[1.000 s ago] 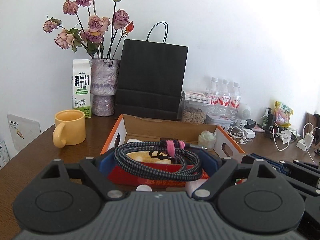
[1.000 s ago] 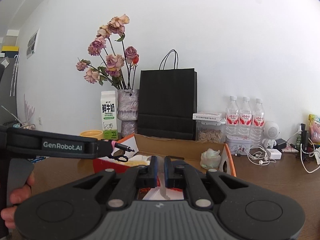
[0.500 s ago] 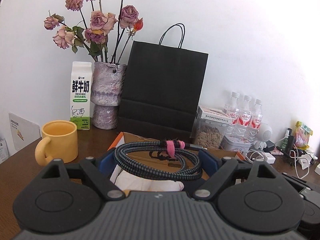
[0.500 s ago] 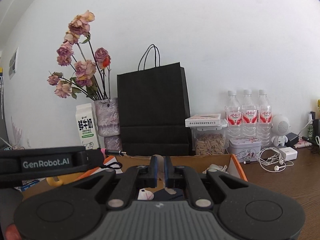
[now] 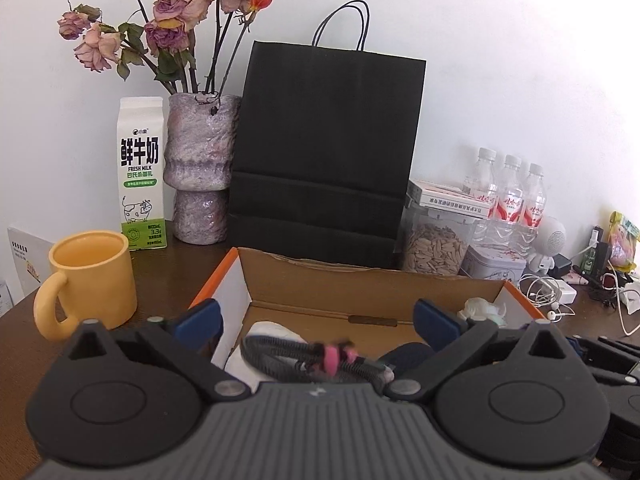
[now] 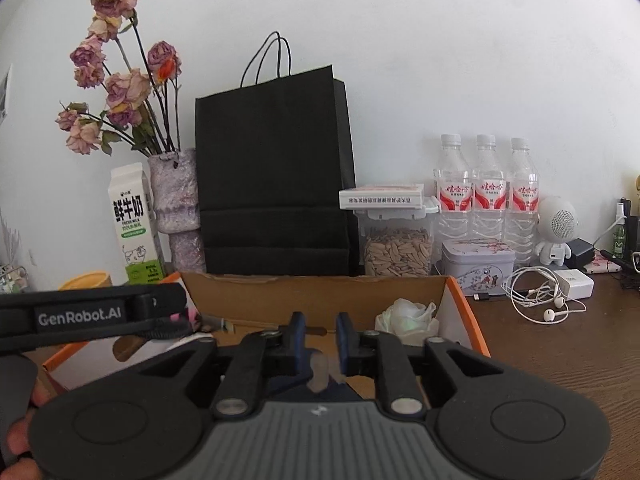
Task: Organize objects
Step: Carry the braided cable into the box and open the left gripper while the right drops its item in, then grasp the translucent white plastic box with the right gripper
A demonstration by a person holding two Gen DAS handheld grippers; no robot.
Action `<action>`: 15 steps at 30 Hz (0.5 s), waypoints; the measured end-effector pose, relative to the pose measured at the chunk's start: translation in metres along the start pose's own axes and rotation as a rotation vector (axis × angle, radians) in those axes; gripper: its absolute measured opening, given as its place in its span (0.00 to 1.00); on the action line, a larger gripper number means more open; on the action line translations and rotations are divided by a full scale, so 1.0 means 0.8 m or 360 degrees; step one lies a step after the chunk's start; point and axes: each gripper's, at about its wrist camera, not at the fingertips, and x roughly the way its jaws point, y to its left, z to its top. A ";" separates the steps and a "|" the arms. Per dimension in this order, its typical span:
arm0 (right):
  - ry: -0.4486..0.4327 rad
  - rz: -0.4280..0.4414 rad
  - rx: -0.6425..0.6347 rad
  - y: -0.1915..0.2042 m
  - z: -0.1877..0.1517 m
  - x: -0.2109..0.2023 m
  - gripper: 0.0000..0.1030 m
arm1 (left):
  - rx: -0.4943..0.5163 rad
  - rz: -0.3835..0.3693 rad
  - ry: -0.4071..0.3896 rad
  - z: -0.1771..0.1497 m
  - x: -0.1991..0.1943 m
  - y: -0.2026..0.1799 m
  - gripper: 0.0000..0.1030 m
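Tongs on the left (image 5: 316,320) have just opened wide, and the coiled grey braided cable (image 5: 312,360) lies loose over the orange-edged cardboard box (image 5: 360,280). Right tongs (image 6: 319,334) have just parted too, gripping nothing.

Against the far wall a black paper bag (image 5: 326,144) stands upright, with a vase of dried roses (image 5: 198,168) and a fresh-milk carton (image 5: 141,172) to its left and a yellow mug (image 5: 90,280) nearer. To its right sit a clear container of what look like seeds (image 6: 398,246), three water bottles (image 6: 486,188), a tin (image 6: 478,264) and white earphones (image 6: 538,296).
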 end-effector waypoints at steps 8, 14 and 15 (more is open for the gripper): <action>0.0008 -0.0033 -0.0060 0.010 -0.006 -0.006 1.00 | -0.0015 0.0034 0.0053 -0.001 0.004 0.004 1.00; -0.0006 -0.0040 -0.0045 0.009 -0.006 -0.012 1.00 | -0.0035 0.0028 0.0037 -0.001 0.001 0.006 1.00; -0.0010 -0.0043 -0.0041 0.009 -0.006 -0.013 1.00 | -0.0042 0.0028 0.0031 -0.001 -0.001 0.007 1.00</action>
